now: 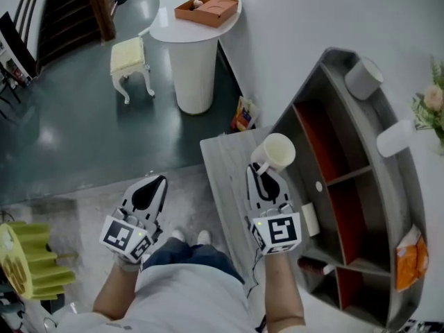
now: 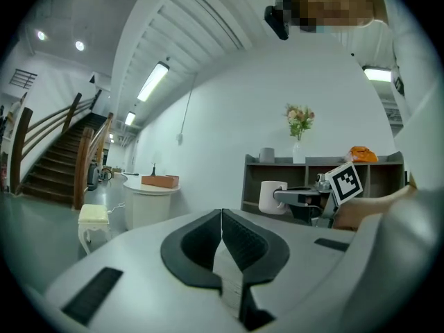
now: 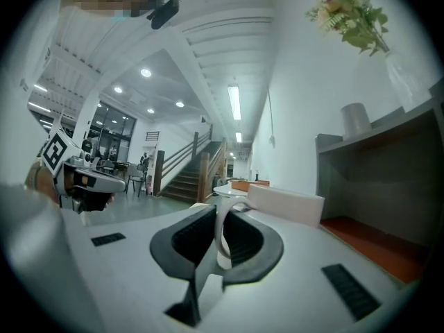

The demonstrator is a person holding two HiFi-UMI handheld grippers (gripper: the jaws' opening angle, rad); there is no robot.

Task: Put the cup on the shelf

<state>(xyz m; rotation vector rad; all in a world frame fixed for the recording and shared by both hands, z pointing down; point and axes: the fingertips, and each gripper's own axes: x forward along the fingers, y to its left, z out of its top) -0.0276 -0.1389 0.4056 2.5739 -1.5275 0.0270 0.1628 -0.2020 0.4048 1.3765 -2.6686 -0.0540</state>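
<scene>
A cream cup point(image 1: 276, 151) hangs just left of the grey shelf point(image 1: 378, 186) with red compartments, level with its upper compartments. My right gripper point(image 1: 262, 169) is shut on the cup's handle point(image 3: 220, 233); the cup's body point(image 3: 284, 203) shows beyond the jaws, with the shelf point(image 3: 378, 179) to the right. My left gripper point(image 1: 155, 183) is held low on the left, shut with nothing between its jaws. In the left gripper view the cup point(image 2: 271, 196) shows in front of the shelf point(image 2: 312, 166).
On the shelf's top stand a grey cup point(image 1: 363, 78), a white vase point(image 1: 395, 138) with flowers and an orange bag point(image 1: 409, 258). A grey low table point(image 1: 225, 168) lies under the cup. Further off stand a round white table point(image 1: 194, 44), a cream stool point(image 1: 129, 57) and a green-yellow object point(image 1: 31, 263).
</scene>
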